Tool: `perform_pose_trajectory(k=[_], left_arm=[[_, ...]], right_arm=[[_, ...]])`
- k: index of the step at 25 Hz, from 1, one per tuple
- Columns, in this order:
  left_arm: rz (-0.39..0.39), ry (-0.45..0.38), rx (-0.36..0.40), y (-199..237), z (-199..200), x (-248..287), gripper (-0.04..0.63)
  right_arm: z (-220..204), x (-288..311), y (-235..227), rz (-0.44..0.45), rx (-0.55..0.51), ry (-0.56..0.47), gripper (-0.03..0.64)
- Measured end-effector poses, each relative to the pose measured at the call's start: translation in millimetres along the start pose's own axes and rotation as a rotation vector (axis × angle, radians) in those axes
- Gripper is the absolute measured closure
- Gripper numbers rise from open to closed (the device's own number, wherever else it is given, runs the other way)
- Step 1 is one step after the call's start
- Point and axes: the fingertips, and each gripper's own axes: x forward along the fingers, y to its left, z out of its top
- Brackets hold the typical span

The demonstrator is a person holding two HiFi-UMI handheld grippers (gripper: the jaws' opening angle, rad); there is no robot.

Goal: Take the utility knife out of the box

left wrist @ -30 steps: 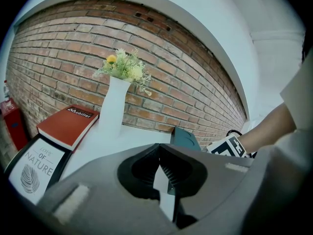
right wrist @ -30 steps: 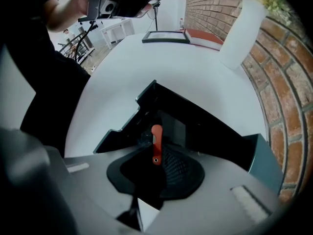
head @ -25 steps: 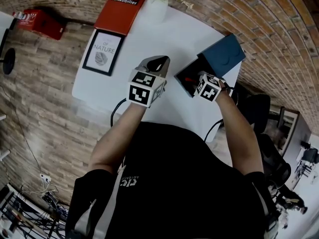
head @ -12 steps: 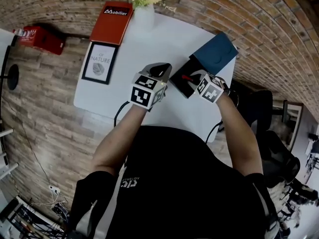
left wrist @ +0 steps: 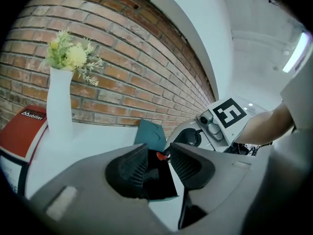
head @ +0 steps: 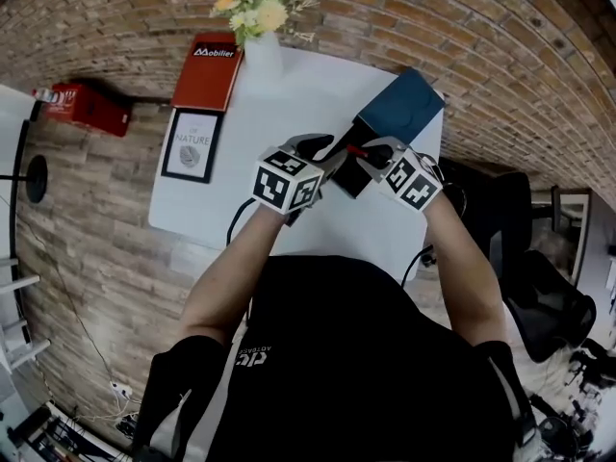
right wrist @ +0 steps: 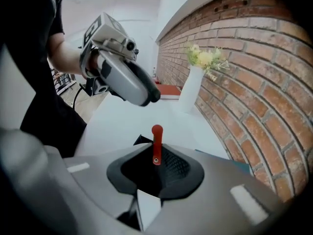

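Gripping the red knife (right wrist: pixel 157 143) in the clenched right tool (right wrist: pixel 155 170), we judge it light, rigid, best held mid-handle.

Count: 2 grippers – left gripper (left wrist: pixel 157 163), right gripper (right wrist: pixel 157 169); 1 knife (right wrist: pixel 156 143), 1 box (head: pixel 399 112), 1 vase (head: pixel 262 58), 1 red book (head: pixel 207 71), 1 framed print (head: pixel 190 145), 1 table (head: pixel 298 99).
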Motion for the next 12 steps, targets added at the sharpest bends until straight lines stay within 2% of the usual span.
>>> perform_pose_trajectory(k=[9, 12], left_arm=[[-0.047, -0.025, -0.001, -30.7, 21.0, 15.8, 0.454], [-0.063, -0.042, 0.005, -42.9, 27.8, 18.4, 0.516]], right_arm=[[27.8, -49.5, -1.8, -0.092, -0.034, -0.159, 0.565], [32.5, -64.0, -1.9, -0.12, -0.038, -0.213, 0.565]])
